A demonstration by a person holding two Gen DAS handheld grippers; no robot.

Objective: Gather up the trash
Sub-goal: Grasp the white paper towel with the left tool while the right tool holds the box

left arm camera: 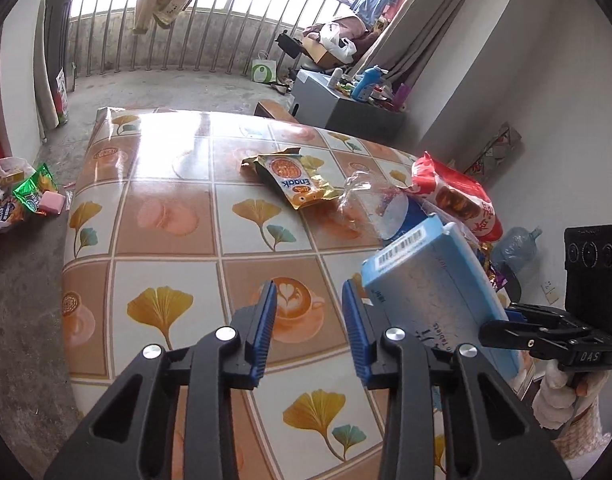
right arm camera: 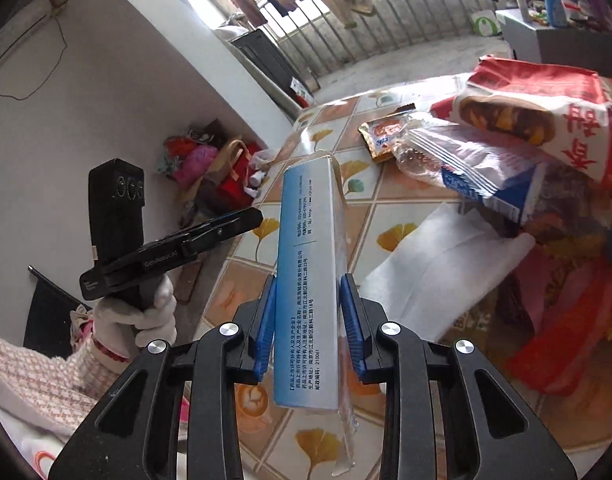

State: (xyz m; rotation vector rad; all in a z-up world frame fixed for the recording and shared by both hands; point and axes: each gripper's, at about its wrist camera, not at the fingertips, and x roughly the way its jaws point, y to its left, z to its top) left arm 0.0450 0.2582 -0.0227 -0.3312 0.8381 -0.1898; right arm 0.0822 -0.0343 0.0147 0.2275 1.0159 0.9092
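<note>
Between the right tool's (right arm camera: 308,320) pads, the box (right arm camera: 310,280) is pointing straight ahead, gripped; the left tool (left arm camera: 309,332) is hanging half-open, empty.

Both handheld grippers share one build: black plastic frames with triangular cut-outs, round silver screw heads at the pivots, and ribbed blue pads lining the fingers. The left gripper (left arm camera: 309,322) carries white lettering on its side arm in the right wrist view, and a tall black block with three round recesses stands above its handle. The right gripper (right arm camera: 308,322) bears raised letters on its body. The hands (right arm camera: 146,320) wear fuzzy white gloves; one sleeve (right arm camera: 38,380) is a pink-and-white houndstooth knit.
</note>
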